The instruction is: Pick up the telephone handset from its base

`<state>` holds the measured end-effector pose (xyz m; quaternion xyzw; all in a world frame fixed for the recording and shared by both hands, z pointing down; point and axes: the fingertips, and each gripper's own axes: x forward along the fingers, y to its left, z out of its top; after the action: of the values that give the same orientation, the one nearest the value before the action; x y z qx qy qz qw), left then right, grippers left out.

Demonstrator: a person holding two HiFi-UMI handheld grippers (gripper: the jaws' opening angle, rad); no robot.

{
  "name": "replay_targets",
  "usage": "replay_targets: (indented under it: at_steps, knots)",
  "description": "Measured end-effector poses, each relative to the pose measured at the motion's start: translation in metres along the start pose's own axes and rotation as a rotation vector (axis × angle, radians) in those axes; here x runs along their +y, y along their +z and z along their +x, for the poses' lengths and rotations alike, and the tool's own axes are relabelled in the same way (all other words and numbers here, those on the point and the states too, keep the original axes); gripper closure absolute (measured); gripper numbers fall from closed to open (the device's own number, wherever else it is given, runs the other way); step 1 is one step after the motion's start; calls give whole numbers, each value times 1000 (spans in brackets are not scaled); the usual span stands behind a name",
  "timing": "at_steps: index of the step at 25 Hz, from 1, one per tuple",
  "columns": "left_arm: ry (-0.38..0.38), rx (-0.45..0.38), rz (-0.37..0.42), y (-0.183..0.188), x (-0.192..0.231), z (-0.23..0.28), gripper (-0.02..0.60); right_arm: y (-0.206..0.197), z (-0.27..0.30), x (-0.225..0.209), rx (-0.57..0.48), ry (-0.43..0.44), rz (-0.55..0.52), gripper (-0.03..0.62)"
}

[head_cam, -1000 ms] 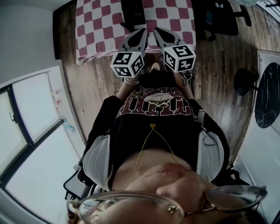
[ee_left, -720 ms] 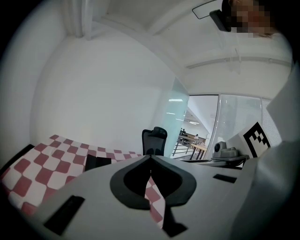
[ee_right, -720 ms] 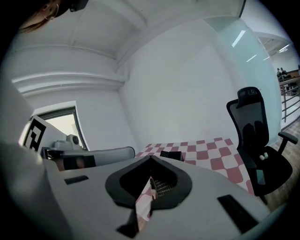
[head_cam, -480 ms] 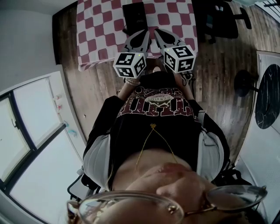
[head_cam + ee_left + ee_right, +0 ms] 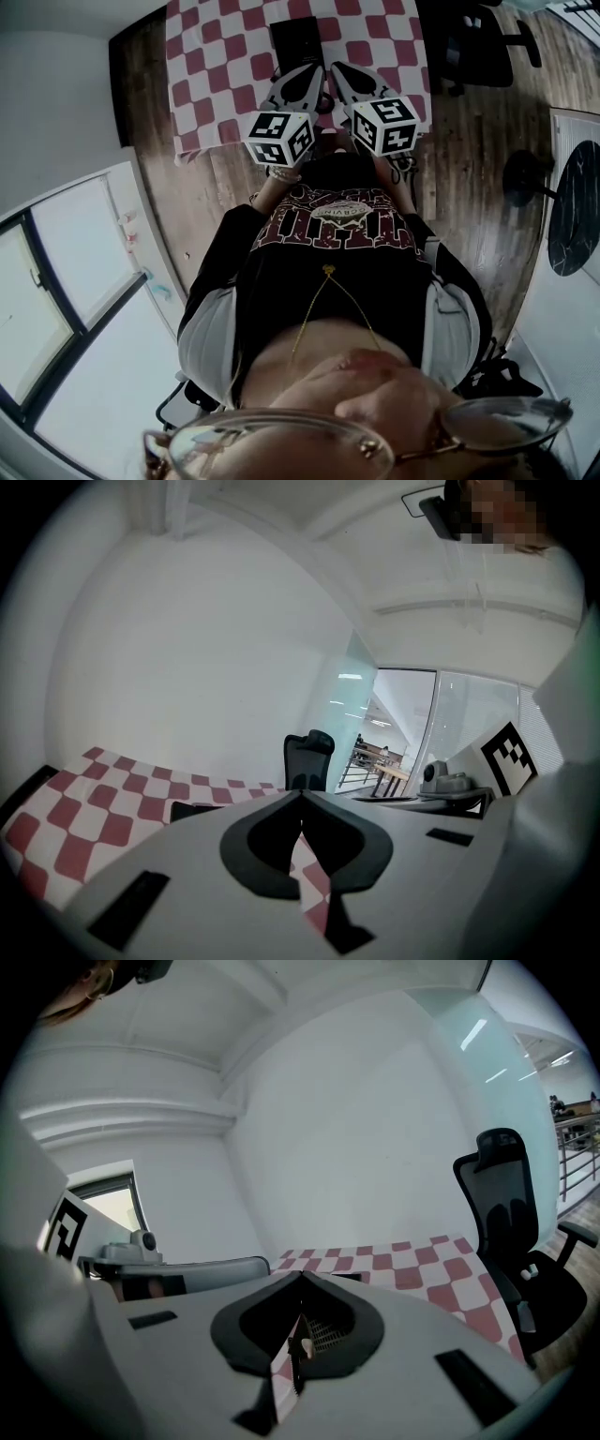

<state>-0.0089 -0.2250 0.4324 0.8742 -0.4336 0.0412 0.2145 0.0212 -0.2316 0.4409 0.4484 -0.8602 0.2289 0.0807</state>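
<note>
Black telephone (image 5: 298, 42) sits on the red-and-white checkered cloth (image 5: 202, 84) near the top of the head view, roughly mid-width of the table and just ahead of both gripper tips. It reads as one dark block, so handset and base can't be told apart. The cloth covers the tabletop and hangs over the near edge. Brown wooden floor (image 5: 469, 187) runs around the table. A black office chair (image 5: 478, 37) stands to the right of the table, and both gripper views show it too. There is a white wall (image 5: 56, 84) on the left with glass panels (image 5: 66, 244) below it. Left gripper (image 5: 314, 67) and right gripper (image 5: 335, 67) are side by side, close together, tips over the near part of the cloth and pointing toward the telephone. Each one's marker cube (image 5: 278, 138) sits nearer the person's body. In the left gripper view the jaws are pressed together at the tips with nothing pinched, and only checkered cloth shows through the slot below them. The right gripper view gives the same reading: tips meet, nothing held, cloth plus a small grilled dark patch visible through the cut-out. Neither gripper touches the telephone.
</note>
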Motion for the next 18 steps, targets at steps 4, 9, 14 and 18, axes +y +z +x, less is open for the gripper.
replay_targets:
  at_steps: [4, 9, 14, 18]
  knots:
    - [-11, 4, -3, 7, 16, 8, 572, 5, 17, -3, 2, -15, 5, 577]
    - [-20, 14, -5, 12, 36, 19, 572, 9, 36, -11, 12, -37, 12, 577]
    - [-35, 32, -4, 16, 54, 31, 572, 13, 56, -21, 17, -60, 19, 577]
    - [-44, 46, -7, 17, 68, 40, 572, 14, 71, -25, 26, -74, 26, 577]
